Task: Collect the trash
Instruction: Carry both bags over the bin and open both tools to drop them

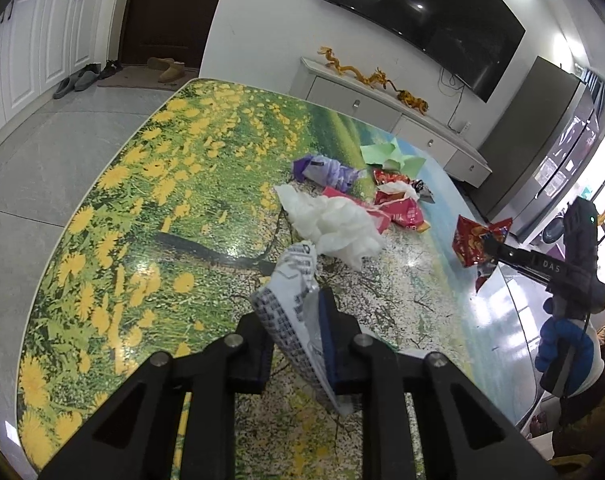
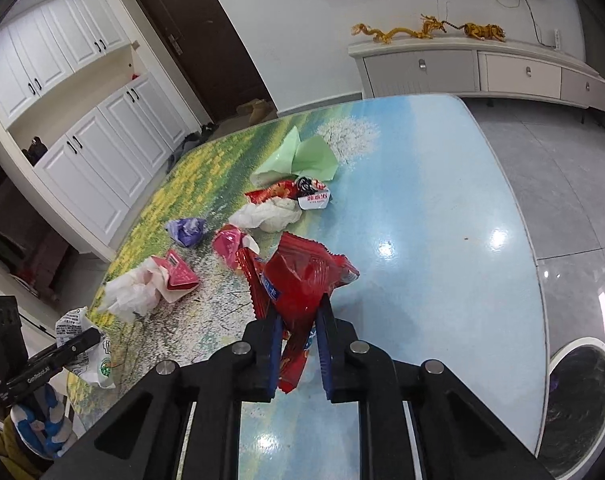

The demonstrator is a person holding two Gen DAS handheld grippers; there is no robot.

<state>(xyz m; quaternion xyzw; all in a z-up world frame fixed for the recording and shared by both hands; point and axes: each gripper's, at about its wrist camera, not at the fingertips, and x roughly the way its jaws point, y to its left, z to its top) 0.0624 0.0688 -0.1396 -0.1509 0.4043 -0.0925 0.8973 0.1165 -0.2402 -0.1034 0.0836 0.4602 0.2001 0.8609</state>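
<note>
Low in the left wrist view, the left gripper [image 1: 298, 344] pinches a white wrapper [image 1: 290, 280] printed with dark squares; the wrapper stands up between the two fingers and its lower corner hangs below them. In the right wrist view the same wrapper [image 2: 82, 344] shows at the lower left, held above the table's near edge.

The right gripper [image 2: 298, 354] is clamped on a red packet [image 2: 302, 276], which fans out above the blue pads in the middle of that frame while a twisted tail hangs down between them. From the left wrist view the red packet [image 1: 476, 242] sits at the right, at the tip of the right gripper [image 1: 490, 252], just off the table edge.

The rest of the trash lies on the table [image 1: 142, 200], a glossy top printed with yellow flowers and blue sky. Just above the white wrapper is a crumpled white bag [image 1: 334, 224]. Above that, toward the frame's centre, are a purple wrapper [image 1: 326, 170], a pink-red packet [image 1: 402, 210] touching the white bag, and a sheet of green paper [image 1: 386, 158] farthest up. In the right wrist view these form a loose cluster left of centre: green paper [image 2: 302, 160] at the top, purple wrapper [image 2: 188, 232] and a pink pack [image 2: 178, 272] lower left.

A bin [image 2: 578, 396] with a white rim shows at that view's lower right, on the floor beside the table. A TV [image 1: 422, 20] hangs on the wall at the upper right of the left wrist view, over a low cabinet [image 1: 382, 116].
</note>
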